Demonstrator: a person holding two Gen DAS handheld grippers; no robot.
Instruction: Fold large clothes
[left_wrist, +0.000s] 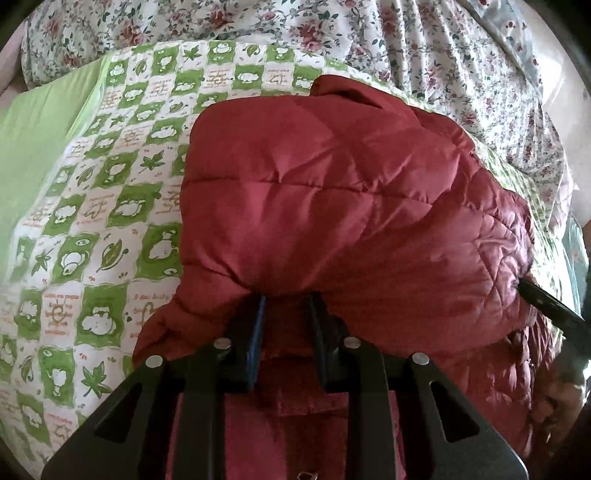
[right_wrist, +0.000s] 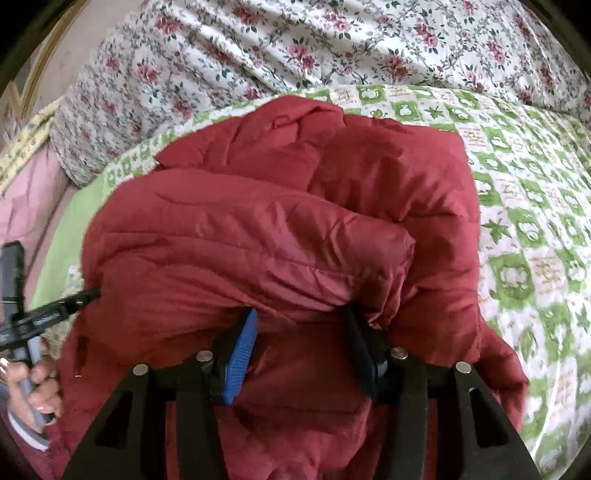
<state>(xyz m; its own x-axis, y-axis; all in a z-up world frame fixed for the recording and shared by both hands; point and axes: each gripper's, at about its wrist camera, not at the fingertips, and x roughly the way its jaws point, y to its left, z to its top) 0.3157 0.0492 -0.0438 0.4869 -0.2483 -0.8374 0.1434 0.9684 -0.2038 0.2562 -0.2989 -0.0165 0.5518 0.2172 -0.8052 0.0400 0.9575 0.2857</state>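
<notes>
Both grippers clamp red jacket (left_wrist: 332, 192) over green-checked quilt (left_wrist: 92, 229)

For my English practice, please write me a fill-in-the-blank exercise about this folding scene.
1. Both grippers hold a puffy ____ jacket.
2. The jacket lies on a quilt checked in white and ____.
3. Behind the quilt lies a sheet printed with ____.
4. The left gripper has a ____ pad.

Answers: red; green; flowers; blue

Bed: green-and-white checked quilt (left_wrist: 110, 192), plain green border; floral sheet (right_wrist: 258, 48) bunched behind. Pink surface (right_wrist: 26, 199), possibly wall, alongside. Daylight.
</notes>
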